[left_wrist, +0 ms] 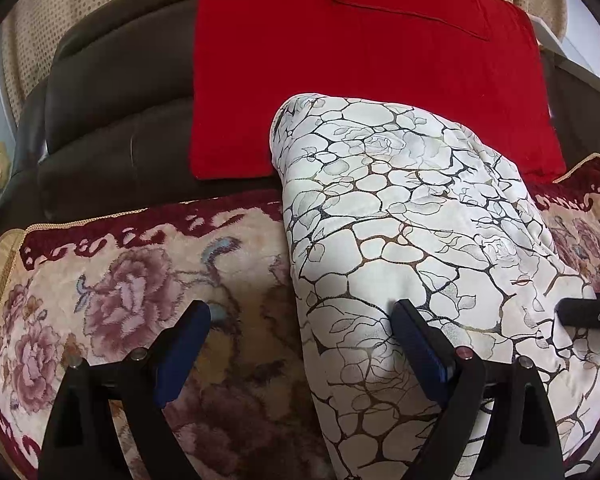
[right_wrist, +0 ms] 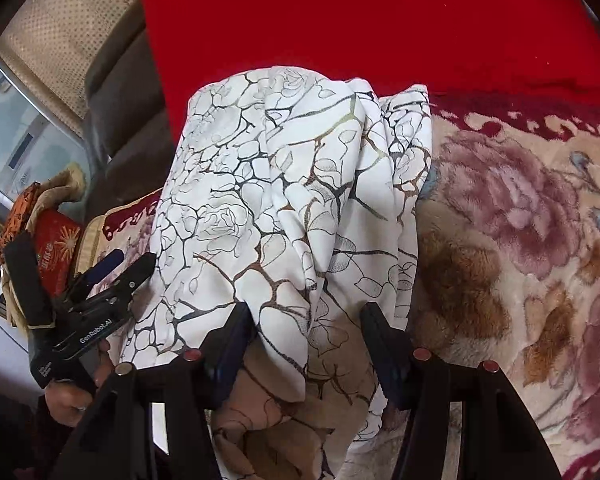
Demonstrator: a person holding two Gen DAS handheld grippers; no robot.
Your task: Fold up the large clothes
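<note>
**White printed cloth half-folded on the sofa, right jaws around its near edge**

Nearest my right camera, the right gripper (right_wrist: 306,344) has its jaws partly spread with the hanging near edge of the white garment (right_wrist: 284,184) between them. I cannot tell whether the pads are really biting the fabric or only flanking it.

The garment, white with a dark cracked-stone and rose print, lies in a long bundle across the floral sofa cover (right_wrist: 520,216), running from 6 o'clock up to 12 in that view, where its far end meets the red cushion (right_wrist: 360,20).

My left gripper (left_wrist: 304,332) stands wide apart and holds nothing; one finger lies over the cloth's left margin, the other over the bare cover.

I judge the fabric light, thin and limp, probably a little slick, so it will sag and slide. I would take it at a doubled edge or corner, not mid-panel.

The dark sofa back (left_wrist: 112,92) sits at 10 o'clock in the left view.
</note>
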